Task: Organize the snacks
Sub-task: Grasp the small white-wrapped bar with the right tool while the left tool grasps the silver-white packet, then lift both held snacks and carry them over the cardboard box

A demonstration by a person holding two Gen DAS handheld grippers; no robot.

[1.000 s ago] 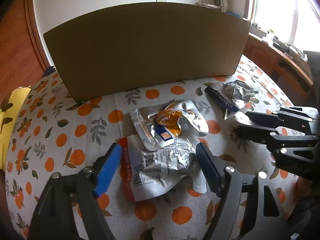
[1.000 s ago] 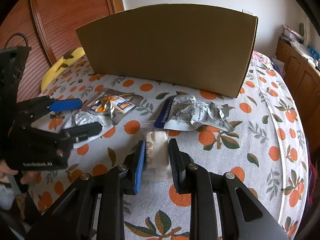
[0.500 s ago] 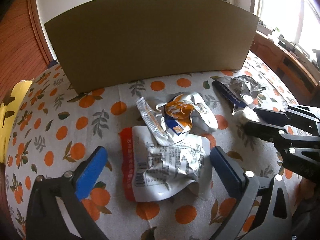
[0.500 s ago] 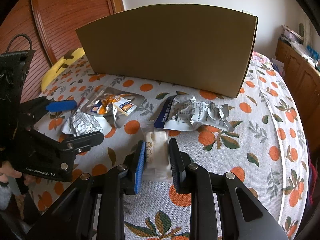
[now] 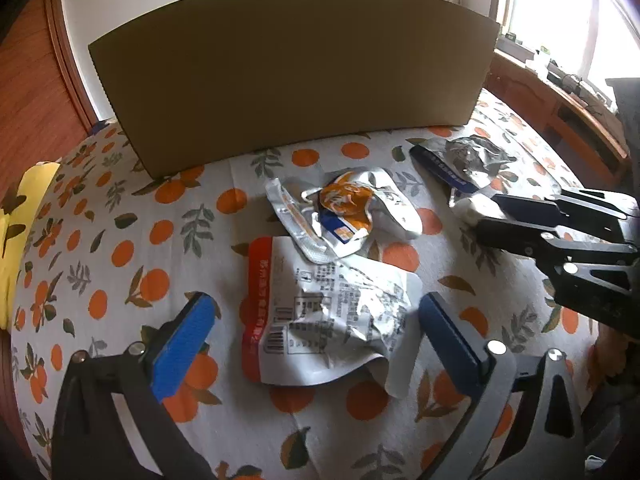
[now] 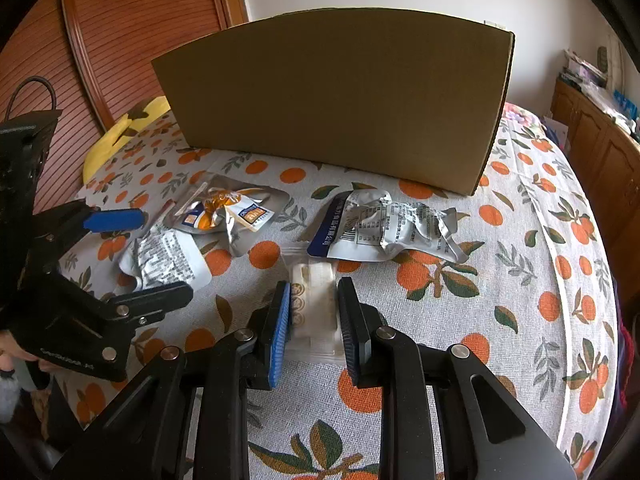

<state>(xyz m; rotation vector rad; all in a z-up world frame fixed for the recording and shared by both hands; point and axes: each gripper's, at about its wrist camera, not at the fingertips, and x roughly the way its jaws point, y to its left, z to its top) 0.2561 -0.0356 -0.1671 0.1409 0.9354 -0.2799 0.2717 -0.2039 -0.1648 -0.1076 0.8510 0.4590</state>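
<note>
We hold the white wafer pack [image 6: 313,300] in our right gripper [image 6: 313,314], closed on it, low over the table [image 6: 520,280]. Our left gripper [image 5: 316,332] is wide open around the red-edged pouch [image 5: 320,312], holding nothing. Next, we probably must carry the pack into the cardboard box [image 6: 340,100].

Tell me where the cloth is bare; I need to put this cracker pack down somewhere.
Bare cloth lies right of the blue-edged packet, out to the table edge, and left of the red-edged packet toward the yellow cushion. The middle before the cardboard box is crowded: orange packet, both tongs.
</note>
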